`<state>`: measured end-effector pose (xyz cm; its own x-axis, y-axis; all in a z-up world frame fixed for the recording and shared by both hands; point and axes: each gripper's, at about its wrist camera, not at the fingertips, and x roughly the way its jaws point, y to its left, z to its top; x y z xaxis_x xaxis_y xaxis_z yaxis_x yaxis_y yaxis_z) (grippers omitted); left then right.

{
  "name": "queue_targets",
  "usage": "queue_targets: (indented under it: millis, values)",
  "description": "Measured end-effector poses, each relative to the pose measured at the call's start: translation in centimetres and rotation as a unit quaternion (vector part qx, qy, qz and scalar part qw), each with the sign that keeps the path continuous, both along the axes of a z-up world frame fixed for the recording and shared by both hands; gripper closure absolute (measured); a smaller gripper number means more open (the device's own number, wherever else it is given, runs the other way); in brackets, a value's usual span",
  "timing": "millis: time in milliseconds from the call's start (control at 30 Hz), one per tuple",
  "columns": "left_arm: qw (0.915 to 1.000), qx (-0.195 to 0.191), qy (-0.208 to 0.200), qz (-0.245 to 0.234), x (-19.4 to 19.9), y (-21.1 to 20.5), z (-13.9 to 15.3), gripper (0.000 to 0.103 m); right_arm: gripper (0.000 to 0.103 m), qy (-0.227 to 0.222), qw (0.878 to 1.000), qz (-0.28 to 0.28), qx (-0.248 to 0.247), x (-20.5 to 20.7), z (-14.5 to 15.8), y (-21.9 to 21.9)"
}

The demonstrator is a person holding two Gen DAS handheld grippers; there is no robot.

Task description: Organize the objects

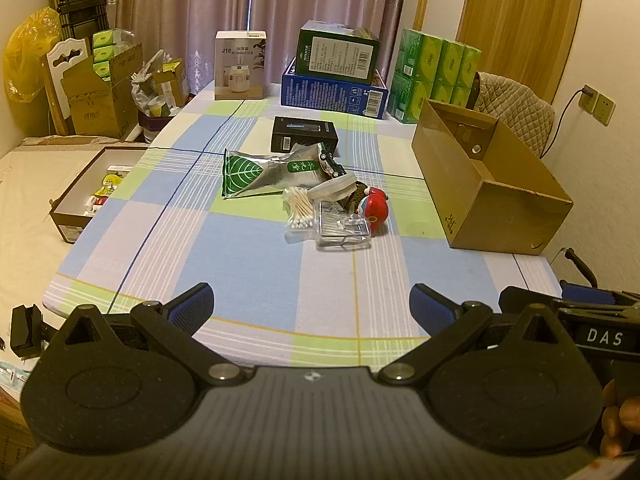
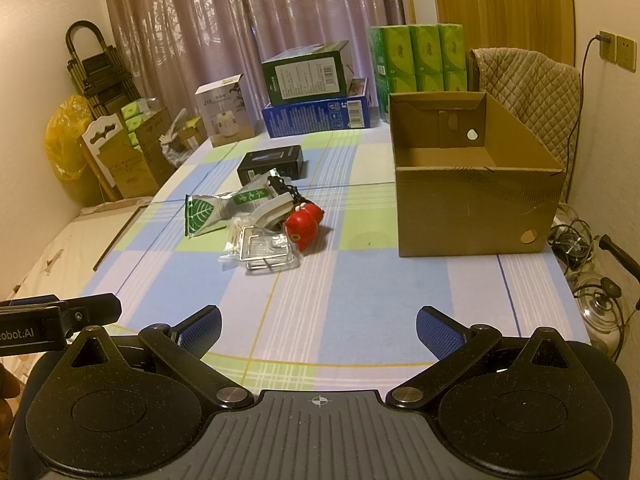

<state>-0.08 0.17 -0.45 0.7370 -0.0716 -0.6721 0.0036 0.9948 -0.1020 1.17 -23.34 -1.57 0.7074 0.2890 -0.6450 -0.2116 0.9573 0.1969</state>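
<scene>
- Left gripper (image 1: pixel 312 308) is hovering low over the near edge of the table (image 1: pixel 248 256), jaws spread wide, nothing between the blue pads.
- Right gripper (image 2: pixel 318 330) is doing the same thing just beside it, jaws wide apart and holding nothing.
- The stuff to sort is sitting in a loose pile mid-table: a silver pouch with a green leaf (image 1: pixel 264 174), a bag of cotton swabs (image 1: pixel 298 210) touching it, and a clear plastic case (image 1: pixel 343 229) at the front.
- A red round toy (image 2: pixel 305 224) is leaning against the right side of that pile, and a small toy car (image 1: pixel 330 164) is lying on top of the pouch.
- A black box (image 1: pixel 305 135) is sitting just behind the pile.
- The open cardboard box (image 2: pixel 476 204) is standing on the right side of the table, well apart from the pile, looking empty from the right wrist view.
- Bigger boxes are stacking up along the far edge by the curtain (image 1: pixel 240 12).
</scene>
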Motion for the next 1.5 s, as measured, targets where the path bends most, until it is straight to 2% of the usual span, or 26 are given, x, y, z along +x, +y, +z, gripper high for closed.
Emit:
queue_targets:
  millis: [1033,1500]
  values:
    - [1.0000,-0.005,0.001,-0.003,0.1,-0.2,-0.1,0.001,0.002,0.004,1.000,0.001,-0.003,0.0,-0.3,0.1]
    - [0.9999,0.003,-0.003,-0.013,1.4,0.4,-0.2,0.001,0.002,0.008,1.000,0.001,-0.010,1.0,-1.1,0.0]
